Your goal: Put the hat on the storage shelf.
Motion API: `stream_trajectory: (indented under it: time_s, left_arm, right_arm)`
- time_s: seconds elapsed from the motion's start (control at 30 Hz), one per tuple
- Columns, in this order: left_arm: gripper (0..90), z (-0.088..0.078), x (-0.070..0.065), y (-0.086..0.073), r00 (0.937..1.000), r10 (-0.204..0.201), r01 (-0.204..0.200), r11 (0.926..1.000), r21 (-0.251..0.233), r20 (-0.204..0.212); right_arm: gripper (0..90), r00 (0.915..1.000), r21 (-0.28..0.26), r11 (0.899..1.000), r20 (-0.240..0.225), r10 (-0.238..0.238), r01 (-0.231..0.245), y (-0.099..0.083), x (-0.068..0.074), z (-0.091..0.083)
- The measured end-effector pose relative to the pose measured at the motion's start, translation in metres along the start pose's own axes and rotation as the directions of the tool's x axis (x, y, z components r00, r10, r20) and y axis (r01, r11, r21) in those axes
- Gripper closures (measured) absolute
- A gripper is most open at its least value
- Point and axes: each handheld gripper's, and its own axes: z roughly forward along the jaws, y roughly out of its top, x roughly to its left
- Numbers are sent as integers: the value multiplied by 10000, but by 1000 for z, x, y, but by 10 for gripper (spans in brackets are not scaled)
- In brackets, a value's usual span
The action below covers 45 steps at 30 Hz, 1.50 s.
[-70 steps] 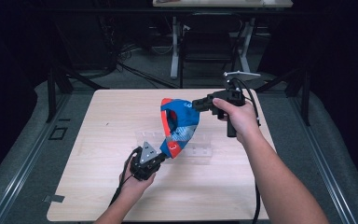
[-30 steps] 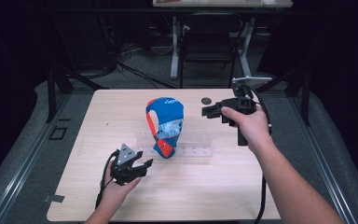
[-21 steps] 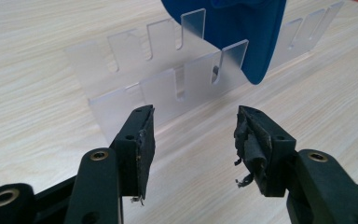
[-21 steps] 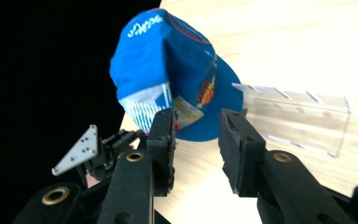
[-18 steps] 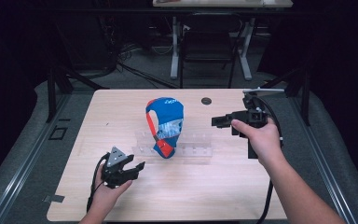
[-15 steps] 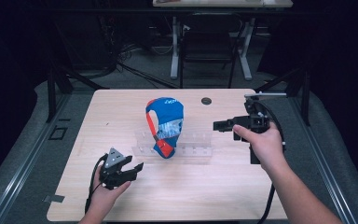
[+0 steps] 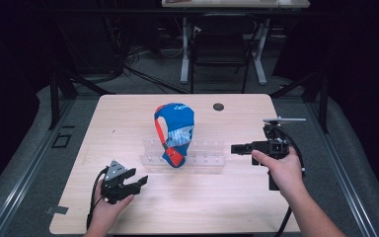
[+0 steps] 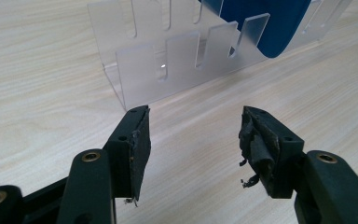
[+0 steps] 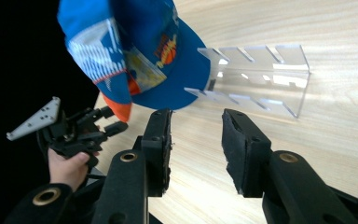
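Cap (image 7: 174, 132) first: it is blue with orange and white parts, and it stands on edge in the clear rack (image 7: 205, 159) near the middle of the wooden table (image 7: 128, 113). It sits toward the left half of the rack, and the slots to its right are empty.

Nobody holds the cap now. The left gripper (image 7: 137, 181) is low over the table, near the front edge, in front of the rack and to its left. Its jaws have just been opening, and in the left gripper view there is only bare wood between them. The right gripper (image 7: 237, 147) is just off the right end of the rack and points at it. Its jaws have just been opening too, with nothing between them.

So the step looks like letting go and backing away after the cap went into the rack. I think the job is nearly done. The next move should be gentle: pull both grippers clear without bumping the rack, because the cap leans a bit and could tip.

White letters run along the top of the cap, but they are too small to read. In the right gripper view, an orange patch (image 9: 167, 54) has writing on it, also too blurry to read. A small dark round thing (image 7: 218, 106) lies on the table behind the rack.
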Motion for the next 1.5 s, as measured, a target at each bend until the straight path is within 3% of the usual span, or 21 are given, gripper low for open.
stream_trajectory:
  time_s: [0.23,0.37,0.57,0.87,1.03,1.5]
  left_arm:
    - [416,1,1,-5,10000,-5,5,9999,113,37]
    - [416,2,2,-7,10000,-1,-1,9996,277,52]
    - [413,3,3,-9,9999,70,-72,9996,277,81]
    - [406,5,3,-12,10000,21,-23,9997,263,78]
    - [404,5,3,-12,10000,12,-15,9995,330,80]
    - [395,6,3,-13,10000,54,-54,9998,206,-18]
  right_arm:
    - [556,9995,-353,9988,6,-327,327,-20,-8,6]
    - [518,9964,-465,9963,468,-702,723,-33,-15,16]
    - [456,9944,-575,9943,617,-860,895,-52,-26,30]
    - [429,9814,-968,9845,1396,-1320,1462,-78,-42,44]
    - [424,9827,-1279,9810,1334,-1285,1457,-90,-52,48]
    - [419,9637,-1505,9636,1858,-1919,2209,-107,-62,55]
